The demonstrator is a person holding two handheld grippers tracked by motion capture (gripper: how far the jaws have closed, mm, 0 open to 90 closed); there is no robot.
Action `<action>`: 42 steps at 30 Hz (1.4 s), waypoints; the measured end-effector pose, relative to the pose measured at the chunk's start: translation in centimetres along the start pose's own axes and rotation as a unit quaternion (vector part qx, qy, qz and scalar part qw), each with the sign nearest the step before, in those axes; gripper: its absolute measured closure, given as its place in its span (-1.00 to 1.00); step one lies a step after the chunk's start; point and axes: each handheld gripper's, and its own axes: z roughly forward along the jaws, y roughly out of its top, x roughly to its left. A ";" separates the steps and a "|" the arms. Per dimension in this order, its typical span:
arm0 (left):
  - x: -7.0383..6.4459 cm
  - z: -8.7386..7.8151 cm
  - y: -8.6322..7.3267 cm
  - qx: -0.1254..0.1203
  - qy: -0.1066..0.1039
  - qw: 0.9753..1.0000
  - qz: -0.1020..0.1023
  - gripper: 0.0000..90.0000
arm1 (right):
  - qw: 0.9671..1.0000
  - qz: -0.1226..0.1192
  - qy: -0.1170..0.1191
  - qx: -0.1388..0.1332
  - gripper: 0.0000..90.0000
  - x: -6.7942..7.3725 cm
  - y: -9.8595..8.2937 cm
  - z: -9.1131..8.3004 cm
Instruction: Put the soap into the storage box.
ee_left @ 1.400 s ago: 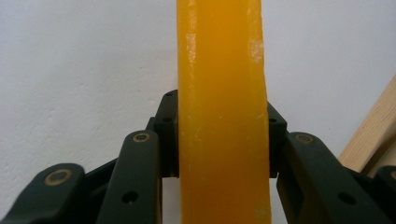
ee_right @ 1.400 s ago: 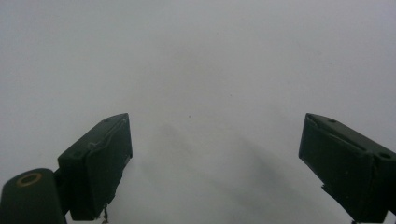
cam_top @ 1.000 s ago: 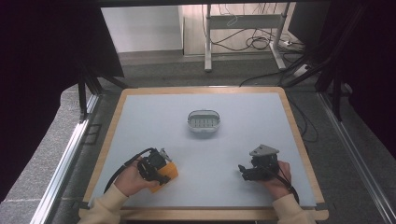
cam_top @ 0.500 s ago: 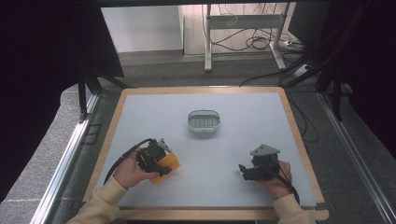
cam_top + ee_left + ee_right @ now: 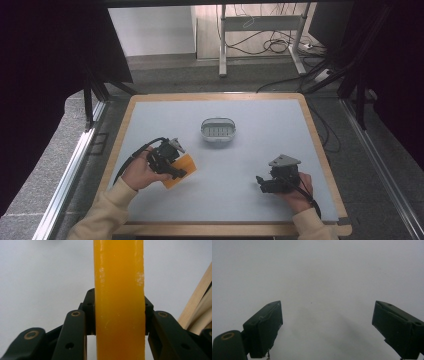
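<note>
The left gripper [image 5: 176, 169] is pinching an orange block [image 5: 181, 169] edge-on — its jaws pressing both flat sides in the left gripper view [image 5: 119, 302] — at the near left of the table [image 5: 260, 120]. The right gripper [image 5: 263, 183] is sitting near right, jaws spread wide over bare surface. A small grey basket [image 5: 218, 131] is standing farther off — well apart from both.

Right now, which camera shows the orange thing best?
The left gripper view: the orange slab stands close up, clamped between that hand-held gripper's jaws. The high view shows the slab small, partly hidden under the gripper, near the table's left side.
</note>
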 end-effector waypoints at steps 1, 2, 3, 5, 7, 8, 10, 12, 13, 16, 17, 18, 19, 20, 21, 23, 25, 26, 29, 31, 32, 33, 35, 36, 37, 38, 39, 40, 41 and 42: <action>0.0 0.0 0.1 -0.001 -0.001 1.000 0.000 0.38 | 1.000 0.002 -0.001 0.001 -0.78 0.0 0.0 0.0; 0.1 -0.1 0.3 -0.001 0.000 1.000 0.003 0.37 | 1.000 0.002 -0.003 0.002 -0.78 0.0 0.0 0.0; 0.2 -0.1 0.4 -0.001 0.000 1.000 0.005 0.38 | 1.000 0.000 -0.002 0.004 -0.78 0.0 -0.1 0.1; 0.2 -0.1 0.6 -0.001 -0.002 1.000 0.006 0.38 | 1.000 -0.004 0.000 0.006 -0.78 0.1 0.0 0.2; 0.3 -0.2 0.8 0.000 -0.001 1.000 0.008 0.38 | 1.000 -0.002 0.000 0.006 -0.78 0.2 0.0 0.2; 0.4 -0.2 1.0 0.001 0.000 1.000 0.009 0.38 | 1.000 -0.003 0.000 0.006 -0.78 0.1 0.0 0.2; 0.4 -0.2 1.1 0.001 0.000 1.000 0.012 0.38 | 1.000 -0.003 0.000 0.006 -0.78 0.1 0.0 0.2; 0.5 -0.1 1.4 -0.001 -0.003 1.000 0.014 0.38 | 1.000 -0.002 0.000 0.007 -0.78 0.1 -0.1 0.2; 0.5 -0.1 1.4 -0.001 -0.003 1.000 0.014 0.38 | 1.000 -0.002 0.000 0.007 -0.78 0.1 -0.1 0.2; 0.7 0.0 1.8 0.001 0.000 1.000 0.017 0.38 | 1.000 -0.007 0.001 0.007 -0.78 0.2 -0.1 0.3; 0.7 0.0 1.9 0.000 0.003 1.000 0.019 0.38 | 1.000 -0.007 0.001 0.007 -0.78 0.2 -0.1 0.3; 0.8 0.0 2.0 -0.001 0.007 1.000 0.022 0.38 | 1.000 -0.008 0.000 0.005 -0.78 0.2 0.0 0.3; 0.9 0.0 2.2 -0.003 0.009 1.000 0.021 0.38 | 1.000 -0.009 0.000 0.001 -0.78 0.3 0.0 0.2; 0.9 0.0 2.2 -0.003 0.009 1.000 0.021 0.38 | 1.000 -0.009 0.000 0.001 -0.78 0.3 0.0 0.2; 1.0 0.0 2.3 -0.004 0.009 1.000 0.024 0.38 | 1.000 -0.009 0.001 0.000 -0.78 0.3 0.0 0.2; 1.1 0.1 2.5 -0.004 0.010 1.000 0.025 0.38 | 1.000 -0.008 0.000 -0.001 -0.78 0.4 0.0 0.2; 1.2 0.2 2.7 -0.004 0.009 1.000 0.023 0.38 | 1.000 -0.009 0.000 -0.001 -0.78 0.3 0.0 0.2; 1.3 0.2 2.8 -0.003 0.009 1.000 0.023 0.38 | 1.000 -0.009 0.000 -0.001 -0.78 0.3 0.0 0.2; 1.4 0.4 3.0 -0.003 0.011 1.000 0.024 0.38 | 1.000 -0.009 0.002 0.000 -0.78 0.3 0.0 0.2; 1.6 0.5 3.1 -0.003 0.010 1.000 0.024 0.38 | 1.000 -0.009 0.002 0.002 -0.78 0.3 0.0 0.3; 1.6 0.5 3.1 -0.003 0.010 1.000 0.023 0.38 | 1.000 -0.010 0.003 0.003 -0.78 0.4 0.0 0.4; 1.7 0.6 3.2 -0.002 0.009 1.000 0.023 0.38 | 1.000 -0.010 0.003 0.003 -0.78 0.4 0.0 0.4; 1.9 0.6 3.5 -0.002 0.012 1.000 0.023 0.38 | 1.000 -0.010 0.004 0.003 -0.78 0.4 0.1 0.4; 2.0 0.6 3.6 0.000 0.011 1.000 0.023 0.38 | 1.000 -0.009 0.004 0.002 -0.78 0.5 0.1 0.4; 2.0 0.6 3.6 0.000 0.011 1.000 0.023 0.38 | 1.000 -0.009 0.004 0.002 -0.78 0.5 0.1 0.4; 2.1 0.7 3.7 0.001 0.012 1.000 0.023 0.38 | 1.000 -0.008 0.005 0.002 -0.78 0.5 0.1 0.3; 2.2 0.8 3.9 0.000 0.015 1.000 0.023 0.38 | 1.000 -0.008 0.004 0.002 -0.78 0.4 0.1 0.3; 2.3 0.9 4.0 0.002 0.014 1.000 0.024 0.38 | 1.000 -0.007 0.004 0.002 -0.78 0.4 0.1 0.3; 2.3 0.9 4.1 0.000 0.014 1.000 0.025 0.38 | 1.000 -0.006 0.004 0.002 -0.78 0.4 0.1 0.3; 2.3 0.9 4.1 0.000 0.014 1.000 0.025 0.38 | 1.000 -0.006 0.004 0.002 -0.78 0.4 0.1 0.3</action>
